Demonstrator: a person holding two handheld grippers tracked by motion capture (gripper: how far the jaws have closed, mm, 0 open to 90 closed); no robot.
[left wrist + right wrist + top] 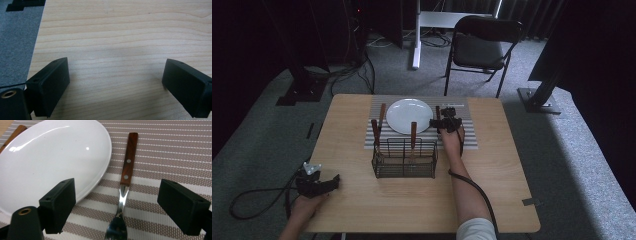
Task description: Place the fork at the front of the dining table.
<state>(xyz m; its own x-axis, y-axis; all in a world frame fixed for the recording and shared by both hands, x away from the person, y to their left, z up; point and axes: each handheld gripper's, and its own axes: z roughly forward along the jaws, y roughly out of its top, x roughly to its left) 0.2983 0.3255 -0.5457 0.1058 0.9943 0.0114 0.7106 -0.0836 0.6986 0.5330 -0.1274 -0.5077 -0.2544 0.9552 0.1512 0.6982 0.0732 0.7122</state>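
Note:
A white plate [409, 115] lies on a striped placemat [467, 135] at the far middle of the wooden table [362, 210]. A fork [126, 167] with a brown wooden handle lies flat on the mat just right of the plate [50, 157]. My right gripper [117, 188] hangs open over the fork, one jaw on each side of it, with neither touching it; the high view shows this gripper [444, 124] beside the plate. My left gripper [329, 184] rests at the table's near left corner, and its jaws [116, 65] stand open over bare wood.
A black wire basket [404, 160] stands in front of the plate with a wooden-handled utensil [413, 132] upright in it. Two more wooden handles [381, 114] lie left of the plate. A black chair [484, 45] stands beyond the table.

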